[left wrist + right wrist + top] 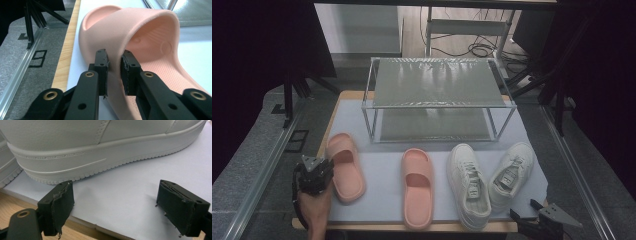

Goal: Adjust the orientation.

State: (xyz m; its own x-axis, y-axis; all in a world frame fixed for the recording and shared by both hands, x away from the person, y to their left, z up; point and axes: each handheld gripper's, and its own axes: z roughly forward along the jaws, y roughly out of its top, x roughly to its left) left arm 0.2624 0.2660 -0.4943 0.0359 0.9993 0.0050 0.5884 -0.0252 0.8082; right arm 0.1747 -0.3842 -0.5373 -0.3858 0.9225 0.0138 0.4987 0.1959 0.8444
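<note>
A pink slipper (344, 167) lies at the left of the pale mat (384, 167). My left gripper (319, 172) is at its outer side, held by a hand. In the left gripper view the left gripper (114, 58) is shut on the slipper (150, 32), its pads pressing on the strap's thin edge from both sides. A second pink slipper (417, 187) lies mid-table. Two white sneakers (469, 185) (512, 172) lie to the right. My right gripper (523, 209) sits open at the table's front edge, and the right gripper (115, 195) has its jaws wide apart just short of a sneaker's sole (100, 150).
A two-tier metal rack (437, 82) with mesh shelves stands at the back of the mat. The wooden table edge (65, 55) runs just left of the held slipper. Grey floor and a metal rail (262, 170) lie beyond it.
</note>
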